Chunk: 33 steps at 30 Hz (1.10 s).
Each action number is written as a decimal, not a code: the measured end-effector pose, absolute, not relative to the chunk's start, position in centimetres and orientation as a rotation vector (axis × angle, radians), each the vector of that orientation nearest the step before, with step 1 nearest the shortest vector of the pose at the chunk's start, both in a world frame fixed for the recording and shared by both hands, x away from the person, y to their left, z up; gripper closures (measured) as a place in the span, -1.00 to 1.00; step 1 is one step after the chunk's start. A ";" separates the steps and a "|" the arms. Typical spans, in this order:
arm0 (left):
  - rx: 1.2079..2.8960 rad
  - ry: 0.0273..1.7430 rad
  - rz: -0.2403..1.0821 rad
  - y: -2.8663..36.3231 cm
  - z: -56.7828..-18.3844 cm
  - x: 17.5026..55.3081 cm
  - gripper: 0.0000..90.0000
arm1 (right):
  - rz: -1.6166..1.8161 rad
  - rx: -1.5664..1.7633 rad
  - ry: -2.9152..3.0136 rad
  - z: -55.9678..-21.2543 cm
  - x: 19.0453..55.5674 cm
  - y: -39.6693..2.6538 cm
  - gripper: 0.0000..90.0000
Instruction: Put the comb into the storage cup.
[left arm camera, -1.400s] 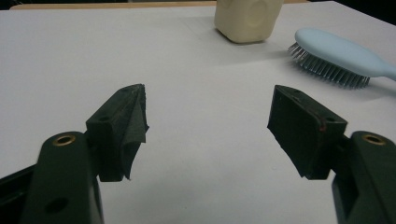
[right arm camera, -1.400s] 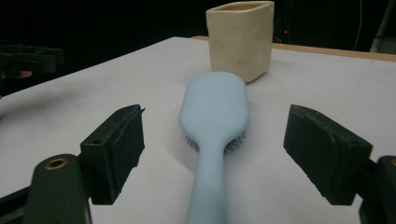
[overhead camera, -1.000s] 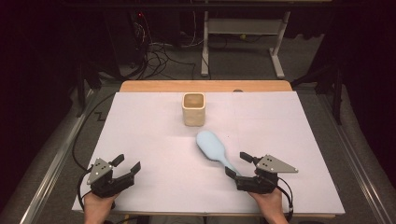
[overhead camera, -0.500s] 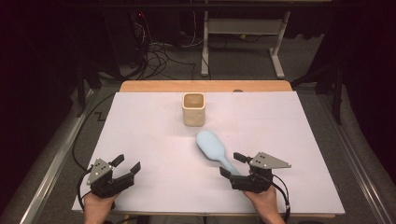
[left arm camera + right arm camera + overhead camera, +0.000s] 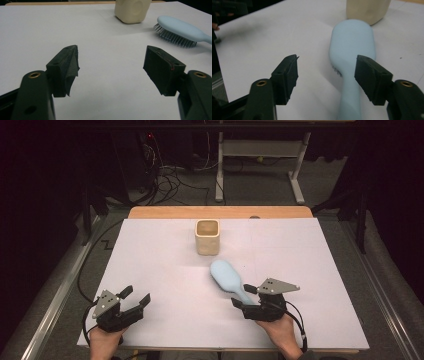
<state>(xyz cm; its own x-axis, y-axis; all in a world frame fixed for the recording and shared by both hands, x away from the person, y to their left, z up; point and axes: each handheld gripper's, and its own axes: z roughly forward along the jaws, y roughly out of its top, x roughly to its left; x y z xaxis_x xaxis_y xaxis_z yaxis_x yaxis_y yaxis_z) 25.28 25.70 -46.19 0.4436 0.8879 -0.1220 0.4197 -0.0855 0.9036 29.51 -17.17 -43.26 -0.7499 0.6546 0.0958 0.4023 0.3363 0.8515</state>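
We judge the pale-blue plastic paddle hairbrush [image 5: 228, 279] light, stiff, slick, probably bristles-down | best held at its handle, near bench's front edge | right gripper [image 5: 245, 302] wide, straddling it | left gripper [image 5: 136, 296] wide, empty

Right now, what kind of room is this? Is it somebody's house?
Probably not a house. It looks like a lab or workshop: a table covered in plain white, tangled cables on the grey floor behind it, a metal desk frame, and dark surroundings.
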 end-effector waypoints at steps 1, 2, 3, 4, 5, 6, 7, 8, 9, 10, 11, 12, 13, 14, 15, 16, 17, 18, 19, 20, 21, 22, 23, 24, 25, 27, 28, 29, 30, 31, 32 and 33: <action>1.694 1.141 0.585 25.7 -46.2 25.3 -0.36 | 1.346 0.941 2.359 -43.2 29.6 -17.0 -0.16; 1.694 1.141 0.584 25.7 -46.2 25.3 -0.36 | 1.302 0.933 2.374 -43.0 29.6 -16.7 -0.15; 1.694 1.142 0.583 25.7 -46.2 25.3 -0.36 | 1.278 0.926 2.383 -42.9 29.6 -16.6 -0.15; 1.693 1.142 0.582 25.6 -46.2 25.2 -0.36 | 1.255 0.922 2.393 -42.7 29.6 -16.4 -0.14; 1.692 1.142 0.583 25.6 -46.2 25.2 -0.36 | 1.235 0.918 2.404 -42.5 29.7 -16.2 -0.14; 1.692 1.142 0.583 25.6 -46.2 25.2 -0.36 | 1.214 0.911 2.414 -42.3 29.8 -16.1 -0.14; 1.692 1.142 0.583 25.7 -46.2 25.2 -0.36 | 1.192 0.904 2.423 -42.2 29.9 -16.0 -0.13; 1.693 1.142 0.582 25.7 -46.2 25.2 -0.36 | 1.172 0.904 2.427 -42.1 29.9 -16.0 -0.11; 1.693 1.142 0.582 25.7 -46.2 25.2 -0.36 | 1.150 0.908 2.437 -42.0 30.0 -15.9 -0.10; 1.693 1.142 0.582 25.7 -46.2 25.2 -0.36 | 1.139 0.914 2.450 -41.9 30.2 -15.9 -0.08; 1.694 1.142 0.581 25.6 -46.2 25.2 -0.36 | 1.125 0.923 2.462 -41.9 30.3 -16.0 -0.07; 1.694 1.143 0.581 25.6 -46.2 25.2 -0.36 | 1.109 0.931 2.471 -41.9 30.5 -16.0 -0.06; 1.694 1.143 0.580 25.7 -46.2 25.2 -0.36 | 1.098 0.936 2.473 -41.9 30.6 -16.0 -0.06; 1.693 1.143 0.581 25.7 -46.2 25.2 -0.36 | 1.083 0.937 2.480 -41.9 30.7 -16.0 -0.06; 1.695 1.144 0.580 25.7 -46.2 25.2 -0.36 | 1.075 0.943 2.486 -41.8 30.8 -16.0 -0.06; 1.695 1.144 0.580 25.7 -46.2 25.3 -0.36 | 1.060 0.946 2.489 -41.8 31.0 -16.0 -0.06; 1.695 1.144 0.580 25.7 -46.2 25.3 -0.36 | 1.052 0.954 2.489 -41.7 31.1 -16.0 -0.06; 1.694 1.143 0.580 25.7 -46.2 25.2 -0.36 | 1.038 0.960 2.494 -41.7 31.2 -16.0 -0.06; 1.693 1.143 0.581 25.7 -46.2 25.2 -0.36 | 1.020 0.968 2.501 -41.7 31.3 -16.0 -0.06; 1.694 1.142 0.581 25.7 -46.2 25.2 -0.36 | 1.006 0.972 2.507 -41.7 31.5 -15.9 -0.06; 1.694 1.142 0.581 25.6 -46.2 25.2 -0.36 | 0.986 0.979 2.513 -41.7 31.6 -15.9 -0.06; 1.695 1.142 0.581 25.7 -46.2 25.2 -0.36 | 0.967 0.986 2.520 -41.6 31.8 -15.8 -0.06; 1.695 1.142 0.581 25.7 -46.2 25.2 -0.36 | 0.946 0.989 2.527 -41.6 31.9 -15.7 -0.06; 1.695 1.142 0.581 25.6 -46.2 25.2 -0.36 | 0.920 1.000 2.535 -41.6 32.1 -15.6 -0.06; 1.694 1.142 0.581 25.6 -46.2 25.2 -0.36 | 0.908 1.005 2.541 -41.6 32.2 -15.6 -0.06; 1.694 1.141 0.581 25.6 -46.2 25.2 -0.36 | 0.869 1.019 2.561 -41.7 32.7 -15.4 -0.07; 1.694 1.141 0.582 25.6 -46.2 25.2 -0.36 | 0.854 1.025 2.569 -41.7 32.9 -15.3 -0.07; 1.694 1.141 0.582 25.6 -46.2 25.2 -0.36 | 0.835 1.038 2.579 -41.8 33.0 -15.2 -0.06; 1.694 1.141 0.582 25.6 -46.2 25.2 -0.36 | 0.821 1.050 2.590 -41.8 33.1 -15.2 -0.05; 1.694 1.141 0.582 25.6 -46.2 25.2 -0.36 | 0.806 1.044 2.605 -42.0 33.3 -15.1 -0.05; 1.694 1.141 0.582 25.6 -46.2 25.2 -0.36 | 0.794 1.056 2.607 -42.1 33.4 -15.0 -0.05; 1.694 1.141 0.582 25.6 -46.2 25.2 -0.36 | 0.783 1.058 2.613 -42.1 33.5 -14.9 -0.04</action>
<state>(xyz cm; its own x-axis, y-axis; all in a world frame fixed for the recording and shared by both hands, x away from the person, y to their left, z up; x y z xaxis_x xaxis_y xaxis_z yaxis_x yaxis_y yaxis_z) 25.24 25.63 -46.16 0.4454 0.8867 -0.1238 0.4202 -0.0849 0.9035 33.52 -14.93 -42.15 -0.7181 0.6960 0.0001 0.5813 0.5997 0.5500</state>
